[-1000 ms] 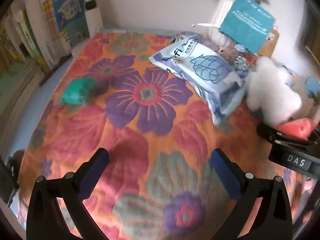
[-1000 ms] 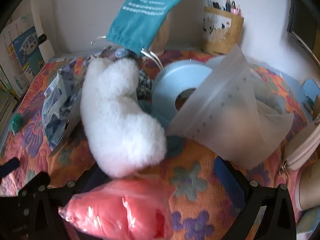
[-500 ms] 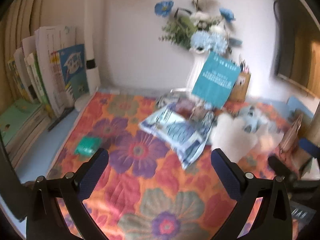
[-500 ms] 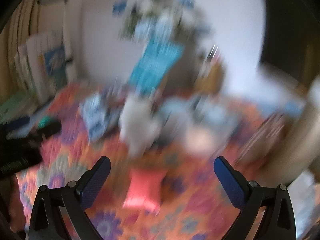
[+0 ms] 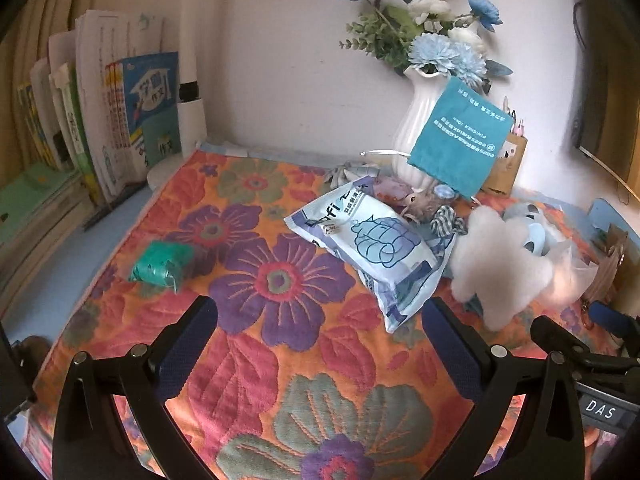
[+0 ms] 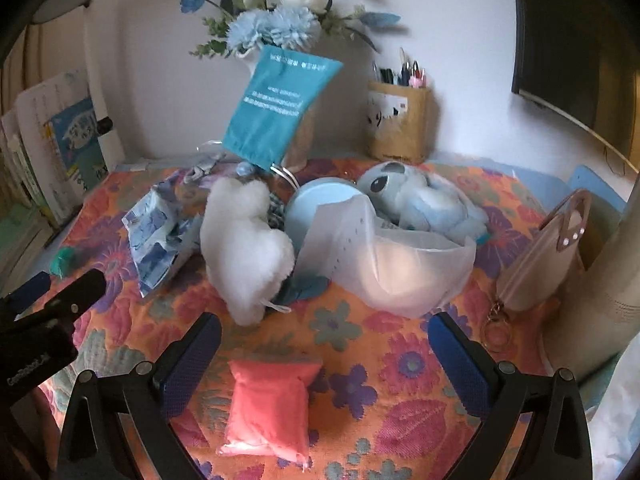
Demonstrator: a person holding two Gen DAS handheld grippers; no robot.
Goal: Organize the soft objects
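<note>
Now both tools are spread wide and empty: the left gripper over bare floral cloth, the right gripper around the pink pouch, untouched, just before the white plush, near the cloth's front edge.

My left wrist view looks forward between its left claw prongs, raised above the flowered cloth on the bench, facing the back wall and the books at left. My right wrist view sits further right, behind the right claw, facing the same wall. Both share the white plush, teal pouch and flower vase.
</note>
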